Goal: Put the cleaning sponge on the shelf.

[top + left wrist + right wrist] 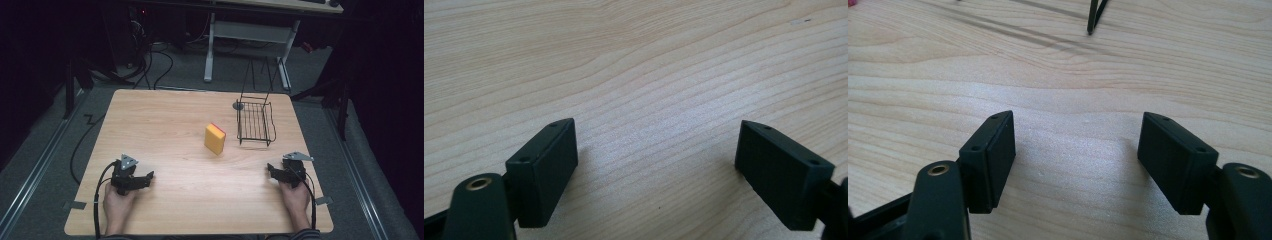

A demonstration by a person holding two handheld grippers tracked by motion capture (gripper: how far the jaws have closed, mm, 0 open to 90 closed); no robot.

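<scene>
My right gripper (272, 170) and left gripper (148, 178) rest on the wooden table (165, 120), both with jaws spread wide and nothing between them. The yellow sponge (215, 139) stands on edge mid-table, at eleven o'clock from my right gripper, which is nearer. The high view shows the wire basket (255, 124) just beside it at two o'clock; my right gripper view catches one wire foot (1091, 27).
</scene>
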